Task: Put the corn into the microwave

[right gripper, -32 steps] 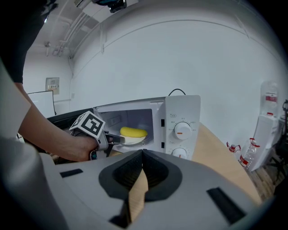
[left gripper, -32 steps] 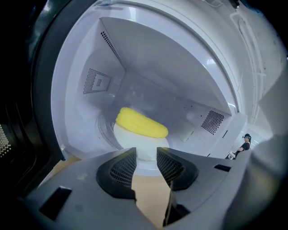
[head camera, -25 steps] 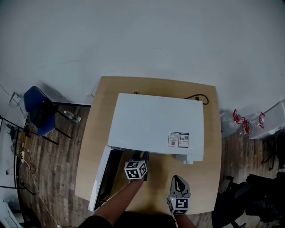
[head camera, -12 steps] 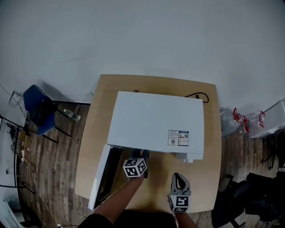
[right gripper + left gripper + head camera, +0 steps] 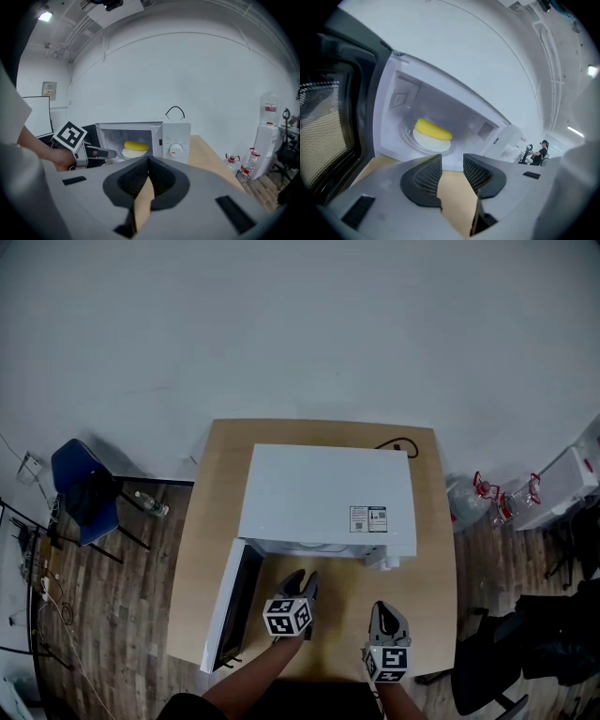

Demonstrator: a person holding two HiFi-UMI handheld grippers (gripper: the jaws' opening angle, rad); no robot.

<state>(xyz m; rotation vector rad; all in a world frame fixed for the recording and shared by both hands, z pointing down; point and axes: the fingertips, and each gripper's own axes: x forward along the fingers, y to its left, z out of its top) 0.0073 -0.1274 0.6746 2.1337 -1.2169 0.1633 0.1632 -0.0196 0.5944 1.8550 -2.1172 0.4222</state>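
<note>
The yellow corn (image 5: pixel 433 130) lies on a white plate (image 5: pixel 431 141) inside the white microwave (image 5: pixel 328 502), whose door (image 5: pixel 230 615) hangs open to the left. My left gripper (image 5: pixel 452 161) is just outside the opening, pointing at the corn, open with nothing between its fingers. From the head view the left gripper (image 5: pixel 300 579) hovers over the table in front of the cavity. My right gripper (image 5: pixel 149 161) is shut and empty, further back at the table's near edge (image 5: pixel 387 615). In the right gripper view the corn (image 5: pixel 136 146) shows through the open door.
The microwave stands on a wooden table (image 5: pixel 431 568); a black cable (image 5: pixel 394 446) runs behind it. A blue chair (image 5: pixel 82 488) is on the floor at the left. Water bottles (image 5: pixel 497 498) and a white cabinet (image 5: pixel 572 484) are at the right.
My left gripper has drawn back out of the microwave's opening toward the table's near edge. The right gripper has lifted slightly. The corn stays on its plate inside.
</note>
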